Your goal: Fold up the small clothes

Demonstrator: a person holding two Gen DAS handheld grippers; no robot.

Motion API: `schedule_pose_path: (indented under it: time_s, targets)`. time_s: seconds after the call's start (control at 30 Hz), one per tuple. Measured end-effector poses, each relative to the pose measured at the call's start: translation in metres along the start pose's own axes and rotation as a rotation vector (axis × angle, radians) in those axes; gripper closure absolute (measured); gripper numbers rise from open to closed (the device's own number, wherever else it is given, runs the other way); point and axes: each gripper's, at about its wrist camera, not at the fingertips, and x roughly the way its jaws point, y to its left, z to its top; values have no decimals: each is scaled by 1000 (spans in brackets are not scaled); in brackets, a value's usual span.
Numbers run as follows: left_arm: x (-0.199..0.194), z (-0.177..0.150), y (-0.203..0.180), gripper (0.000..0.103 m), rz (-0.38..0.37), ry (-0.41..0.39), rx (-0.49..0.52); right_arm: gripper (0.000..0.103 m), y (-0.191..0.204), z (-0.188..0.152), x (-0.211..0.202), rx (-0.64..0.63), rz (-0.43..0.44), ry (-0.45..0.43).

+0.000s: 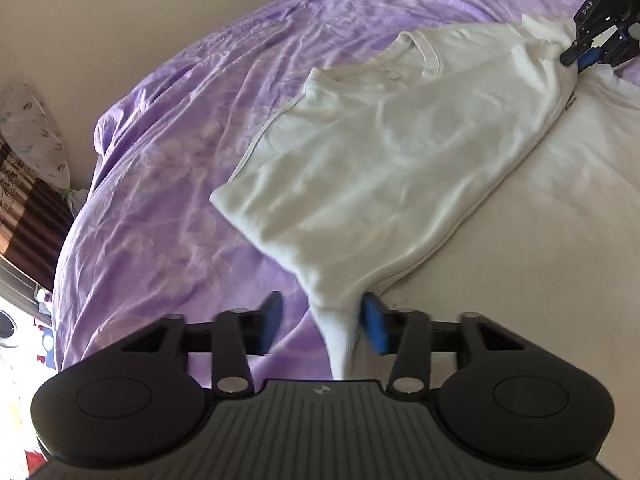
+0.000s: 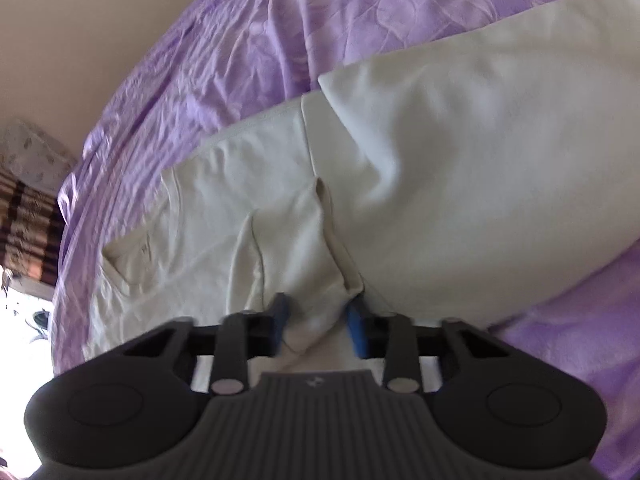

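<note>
A white T-shirt lies on a purple bedspread, one side folded over the middle. My left gripper is open at the shirt's near hem corner; a tongue of fabric runs between the blue pads, touching the right pad. My right gripper is open around the bunched sleeve and shoulder fabric; it also shows in the left wrist view at the shirt's far corner. The collar points to the far side.
A beige wall runs behind the bed. A patterned cushion and striped curtains stand at the left, beyond the bed's edge. Purple bedspread extends left of the shirt and at the right in the right wrist view.
</note>
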Motion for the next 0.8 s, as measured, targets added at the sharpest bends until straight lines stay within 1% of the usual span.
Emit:
schedule_pose_path:
  time_s: [0.03,0.07,0.1,0.13,0.2,0.27,0.3,0.4,0.5,0.53,0.6,0.67,0.7,0.77,0.8]
  targets:
    - [-2,1,-2,83,8,-13,0,95,1,1,1,12,5,-4]
    - [-6,0,-3,96,4,-30,-5,99,3,1,1,15,6,-7]
    - [-10,0,-2,96,4,-51,-8,100,8,1,-1,6,6,-14]
    - [-14,-1,1,97,24,-72,-18,101,14,0,-4,-13,10,-20]
    - [-18,-6,12,97,34,-83,-56,101,26,0,-20,-46,45,-54]
    - [-19,-14,20,97,27,-64,-85,102,34,0,-36,-81,71,-88]
    - [-17,-18,21,97,23,-48,-88,102,34,-2,-41,-90,63,-89]
    - [-7,-27,17,97,5,-13,-97,102,21,-12,-38,-100,28,-46]
    - [0,-28,17,97,-34,23,-141,102,-4,-25,-19,-55,-23,13]
    - [-1,-30,19,95,-45,37,-148,102,-11,-28,-14,-32,-31,27]
    - [-4,-32,27,89,-73,61,-171,102,-19,-31,-12,-12,-19,28]
    - [-9,-34,41,79,-114,85,-209,97,-15,-29,-16,-38,-31,28]
    - [-14,-34,49,77,-135,86,-238,89,-12,-28,-19,-66,-44,28]
    - [-21,-32,63,76,-181,83,-287,85,-2,-25,-28,-144,-80,7]
    - [-25,-29,71,75,-208,70,-311,77,2,-24,-32,-180,-95,-9]
